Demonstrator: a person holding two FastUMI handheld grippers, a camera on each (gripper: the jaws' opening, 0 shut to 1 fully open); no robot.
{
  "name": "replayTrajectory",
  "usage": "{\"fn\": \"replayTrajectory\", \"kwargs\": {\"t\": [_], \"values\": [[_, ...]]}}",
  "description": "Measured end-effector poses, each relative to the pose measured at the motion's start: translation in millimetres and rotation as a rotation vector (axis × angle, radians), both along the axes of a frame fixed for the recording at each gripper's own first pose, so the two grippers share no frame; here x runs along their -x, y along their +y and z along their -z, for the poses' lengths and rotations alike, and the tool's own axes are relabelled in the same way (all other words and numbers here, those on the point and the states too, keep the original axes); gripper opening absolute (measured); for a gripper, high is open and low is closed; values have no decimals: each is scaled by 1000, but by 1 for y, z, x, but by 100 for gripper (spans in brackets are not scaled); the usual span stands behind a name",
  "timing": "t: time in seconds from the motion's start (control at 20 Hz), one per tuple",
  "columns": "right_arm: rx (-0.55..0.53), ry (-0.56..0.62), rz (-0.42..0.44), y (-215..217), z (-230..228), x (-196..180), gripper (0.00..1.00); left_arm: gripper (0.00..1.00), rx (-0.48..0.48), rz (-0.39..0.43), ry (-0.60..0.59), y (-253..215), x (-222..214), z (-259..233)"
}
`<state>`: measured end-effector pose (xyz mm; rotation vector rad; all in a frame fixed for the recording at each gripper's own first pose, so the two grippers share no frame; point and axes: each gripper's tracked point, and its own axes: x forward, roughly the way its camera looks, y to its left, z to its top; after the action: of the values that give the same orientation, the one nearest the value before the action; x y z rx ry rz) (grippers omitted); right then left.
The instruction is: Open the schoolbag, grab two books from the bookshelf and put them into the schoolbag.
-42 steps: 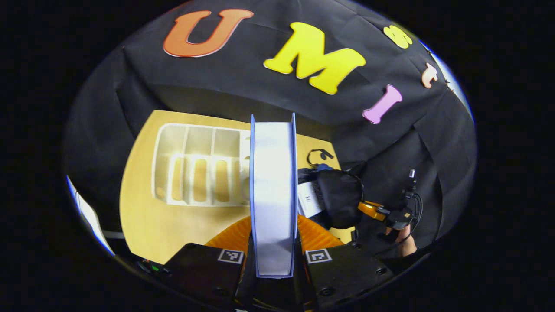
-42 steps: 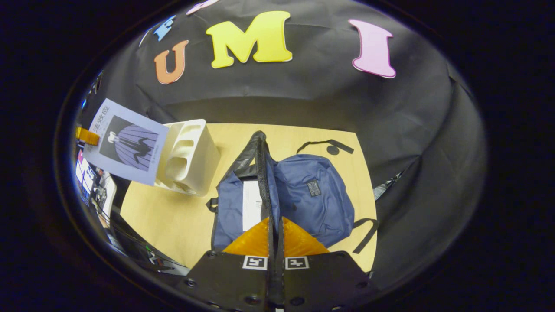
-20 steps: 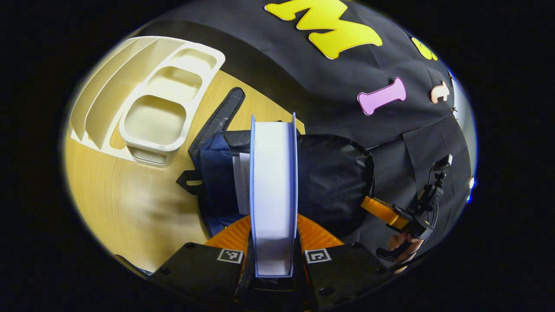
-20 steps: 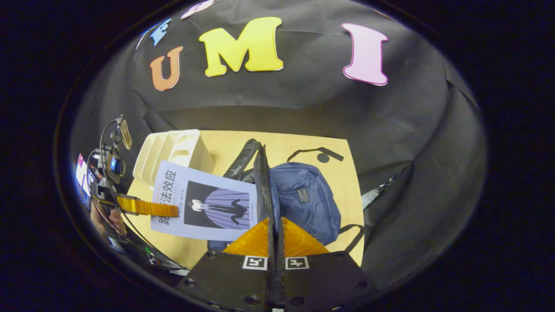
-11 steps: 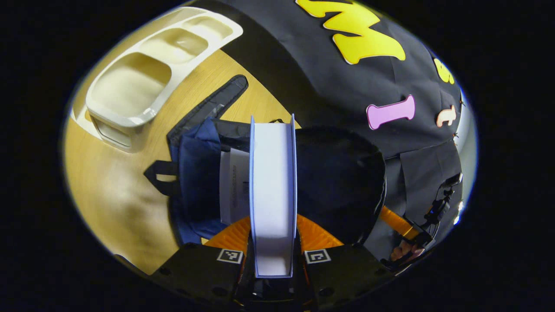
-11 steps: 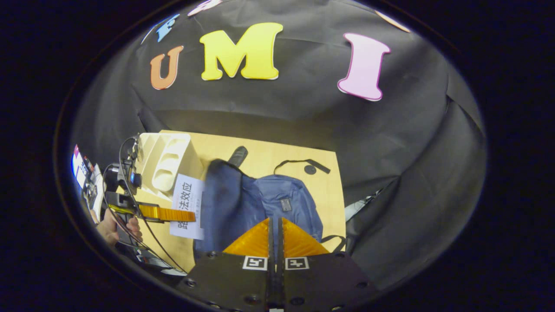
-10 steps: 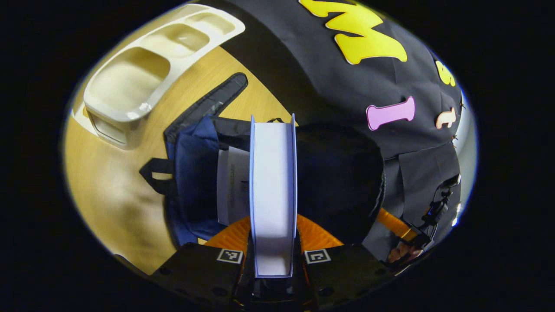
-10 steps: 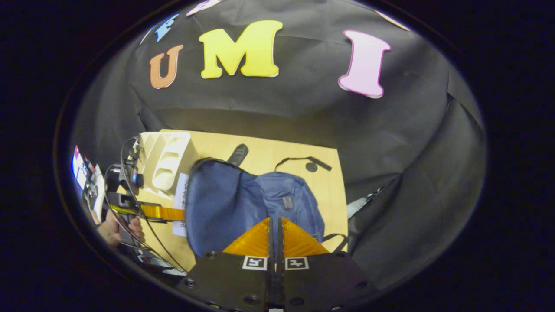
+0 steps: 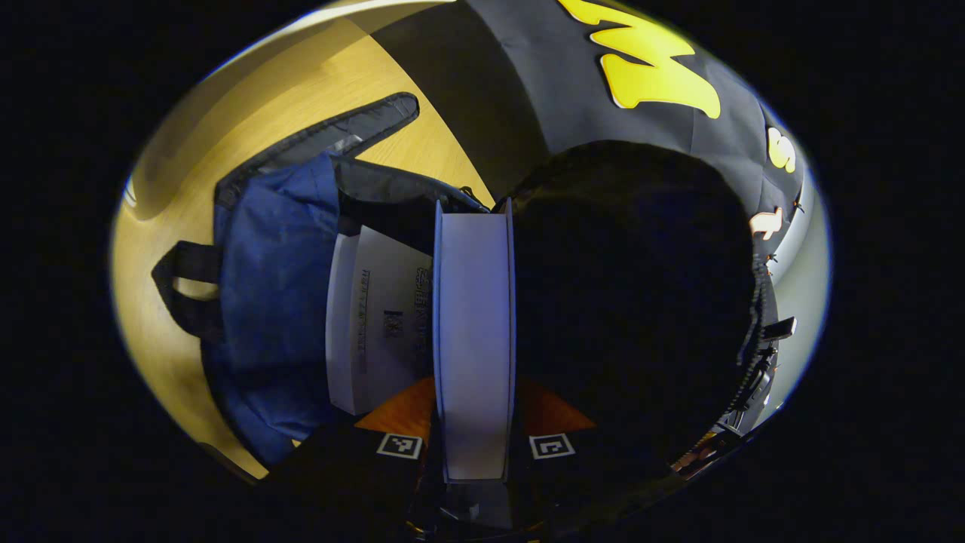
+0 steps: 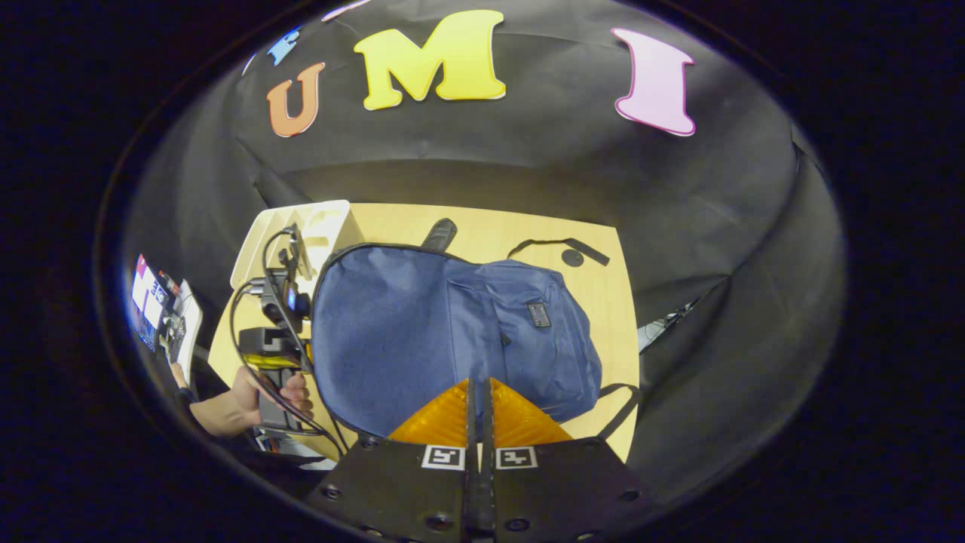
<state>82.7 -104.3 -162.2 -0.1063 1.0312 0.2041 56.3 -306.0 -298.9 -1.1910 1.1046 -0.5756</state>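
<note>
Left gripper view: the left gripper point(image 9: 473, 422) pinches a pale blue-covered book point(image 9: 473, 339) edge-on, its long axis pointing straight ahead into the open blue fabric schoolbag point(image 9: 271, 286), beside 1 white book point(image 9: 377, 317) already inside.

Right gripper view: the right gripper point(image 10: 479, 411), fingers pressed together, apparently pinches the raised schoolbag flap's edge.
</note>
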Motion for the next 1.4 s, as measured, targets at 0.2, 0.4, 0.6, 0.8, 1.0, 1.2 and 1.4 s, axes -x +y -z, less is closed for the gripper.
{"fn": "replayTrajectory", "kwargs": {"t": [0.2,0.4,0.6,0.8,1.0,1.2,1.4], "values": [[-1,22,7,0,8,5,0,37,42,16,0,-11,-7,8],[-9,35,16,1,11,7,0,40,22,20,-15,-11,-11,15],[38,14,2,3,16,6,0,47,-17,43,-22,-12,-11,19],[26,38,-4,17,26,16,0,46,-181,64,74,0,-2,55],[33,36,13,16,27,20,1,76,-216,74,111,0,1,57],[15,44,26,16,32,26,13,92,-309,100,113,13,8,55],[6,45,37,15,34,32,27,84,-400,93,114,33,12,51]]}}
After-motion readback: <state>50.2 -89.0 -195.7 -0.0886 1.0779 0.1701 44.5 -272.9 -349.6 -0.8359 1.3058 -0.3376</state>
